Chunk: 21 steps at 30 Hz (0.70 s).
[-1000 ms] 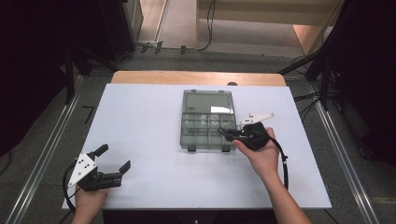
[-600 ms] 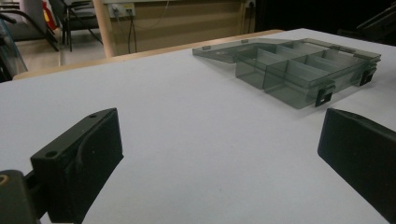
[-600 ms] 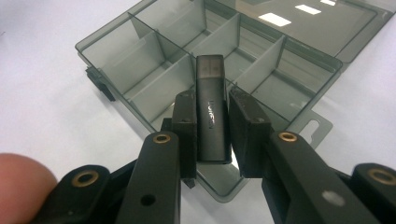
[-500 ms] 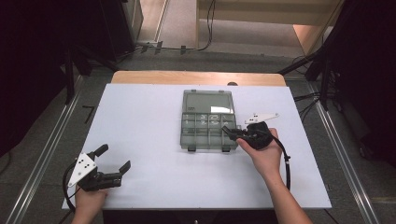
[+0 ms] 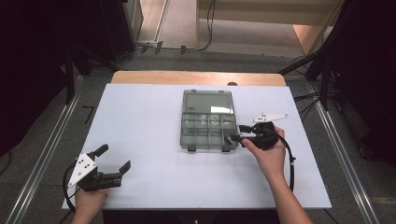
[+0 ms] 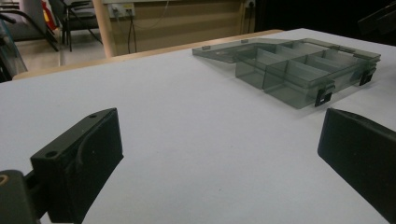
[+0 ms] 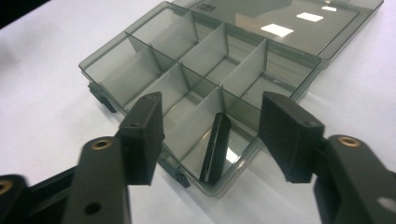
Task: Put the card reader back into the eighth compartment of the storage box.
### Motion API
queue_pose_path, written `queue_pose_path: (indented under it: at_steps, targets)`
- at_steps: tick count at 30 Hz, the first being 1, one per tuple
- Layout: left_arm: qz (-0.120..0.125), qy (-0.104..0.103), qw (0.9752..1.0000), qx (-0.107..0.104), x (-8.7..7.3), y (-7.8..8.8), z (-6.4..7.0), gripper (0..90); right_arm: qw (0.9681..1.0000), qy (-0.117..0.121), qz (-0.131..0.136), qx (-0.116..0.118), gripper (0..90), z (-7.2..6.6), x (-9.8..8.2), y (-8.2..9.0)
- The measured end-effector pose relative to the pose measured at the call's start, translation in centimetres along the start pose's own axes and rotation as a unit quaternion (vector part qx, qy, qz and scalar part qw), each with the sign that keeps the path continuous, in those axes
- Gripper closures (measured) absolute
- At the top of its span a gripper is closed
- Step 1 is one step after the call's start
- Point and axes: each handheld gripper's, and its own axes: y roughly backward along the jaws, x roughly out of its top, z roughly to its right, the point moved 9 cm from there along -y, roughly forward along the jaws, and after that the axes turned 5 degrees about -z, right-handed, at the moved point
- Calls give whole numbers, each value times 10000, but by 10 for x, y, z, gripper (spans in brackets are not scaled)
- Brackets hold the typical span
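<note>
Compartment box [image 5: 208,120], lid open, mid-tabletop [image 5: 140,121]. Right gripper [image 7: 212,133] spread wide over its near corner, where a black strip [image 7: 214,148] leans; hasty closing could nudge the light box. Left gripper [image 5: 112,158] open, idle, well apart.

Left forearm, cut off at the bottom edge of the high view, only the hand [image 5: 88,204] showing. Organizer box [image 5: 208,120], small white specks in its middle cells, too small to identify. In the right gripper view the lid runs off the top edge, upper right.
</note>
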Motion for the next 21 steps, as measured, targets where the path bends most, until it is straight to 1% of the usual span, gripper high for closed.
queue_pose_path:
  at_steps: [1, 3, 4, 5, 8, 11, 12, 13, 16, 21]
  targets:
    - [0, 0, 10000, 0, 0, 0, 0, 1, 10000, 0, 0, 0, 354, 0, 0, 0]
    - [-7, -13, 10000, 1, 0, 0, 0, 1, 10000, 54, 60, 39, 281, 0, -1, 4]
    - [-7, -13, 10000, 1, 0, 0, 0, 1, 10000, 54, 60, 39, 281, 0, -1, 4]
    - [-4, -13, 10000, -1, 0, 0, 0, 2, 9999, 82, 106, 61, 257, 0, -3, 7]
    - [-1, -2, 10000, 5, 0, 0, 0, 1, 9998, 107, 145, 70, 230, 1, -5, 11]
    - [-2, -10, 10000, 6, 0, 0, 0, 1, 9998, 84, 182, 83, 227, 3, -7, 14]
    - [-3, -18, 10000, 2, 0, 0, 0, 1, 9997, 62, 224, 58, 204, 4, -8, 16]
    - [-3, -18, 10000, 2, 0, 0, 0, 1, 9997, 85, 238, 53, 204, 5, -9, 18]
    - [-6, -13, 10000, 3, 0, 0, 0, 1, 9995, 60, 286, 92, 198, 6, -13, 22]
    - [-3, -19, 10000, 3, 0, 0, 0, 1, 9993, -25, 378, -29, 198, 10, -17, 29]
